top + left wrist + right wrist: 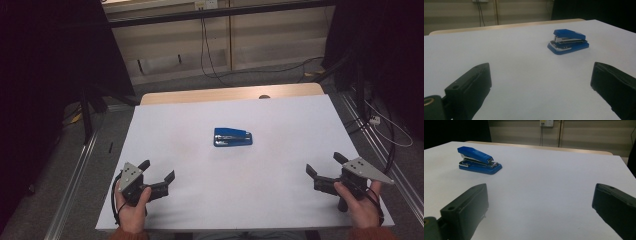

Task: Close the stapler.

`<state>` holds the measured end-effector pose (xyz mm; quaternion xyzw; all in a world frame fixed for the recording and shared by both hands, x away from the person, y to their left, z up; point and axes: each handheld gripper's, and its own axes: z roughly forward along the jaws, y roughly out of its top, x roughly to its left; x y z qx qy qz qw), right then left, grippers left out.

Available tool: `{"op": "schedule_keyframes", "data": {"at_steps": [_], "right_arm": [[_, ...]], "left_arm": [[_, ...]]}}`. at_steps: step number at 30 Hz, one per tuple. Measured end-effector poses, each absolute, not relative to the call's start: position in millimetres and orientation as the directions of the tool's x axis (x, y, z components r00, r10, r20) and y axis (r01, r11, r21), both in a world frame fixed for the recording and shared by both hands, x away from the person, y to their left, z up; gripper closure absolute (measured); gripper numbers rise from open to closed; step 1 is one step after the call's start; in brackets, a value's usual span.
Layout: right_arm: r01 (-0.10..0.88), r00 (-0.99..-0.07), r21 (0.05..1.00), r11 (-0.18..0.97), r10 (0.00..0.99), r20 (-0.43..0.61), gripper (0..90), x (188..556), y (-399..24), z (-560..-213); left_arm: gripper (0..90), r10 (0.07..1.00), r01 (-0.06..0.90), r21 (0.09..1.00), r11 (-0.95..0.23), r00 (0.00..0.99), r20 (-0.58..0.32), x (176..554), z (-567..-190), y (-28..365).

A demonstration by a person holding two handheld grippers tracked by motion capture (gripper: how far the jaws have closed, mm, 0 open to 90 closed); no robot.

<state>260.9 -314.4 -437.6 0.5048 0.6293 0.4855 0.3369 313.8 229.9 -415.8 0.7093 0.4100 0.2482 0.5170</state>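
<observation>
**Q:** Black fingers (469, 87) rose nearest the lens in the left gripper view; how were they set, and where did the stapler lie?

**A:** Spread wide, with nothing between them. In the high view the left gripper (159, 170) sat low at the near left corner of the white worktop (280, 210), held in the person's left hand (131, 207). The blue stapler (233, 136) lay flat near the middle of the worktop, well apart from both grippers, its long axis running across the table. At the near right the right gripper (325, 165) was likewise held with its fingers apart and empty, in the right hand (361, 205).

**Q:** How would the reach have been done well from this arrangement?

**A:** Judging from the layout, either gripper could have served. The stapler (568, 41) lay ahead and to the right in the left gripper view, and ahead and to the left (478, 161) in the right gripper view. A sound approach would have been to turn the chosen gripper until its fingers straddled the narrow width of the body, lower it close to the worktop, and close on the two long sides. Closing on the sloped top arm would probably have let it slip or pivot.
</observation>
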Motion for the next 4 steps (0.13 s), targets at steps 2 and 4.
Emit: {"op": "schedule_keyframes", "data": {"at_steps": [2, 4], "right_arm": [[0.309, -0.262, 0.951, 0.014, 0.963, 0.070, 0.4, 261.6, -314.6, -437.8], [0.310, -0.264, 0.951, 0.017, 0.962, 0.070, 0.4, 262.8, -314.2, -438.0]], "left_arm": [[3.5, 0.836, 0.332, 0.933, -0.134, 0.544, -0.073, 314.6, -416.5, 228.8], [3.5, 0.838, 0.336, 0.931, -0.142, 0.542, -0.067, 314.9, -416.9, 228.6]]}}
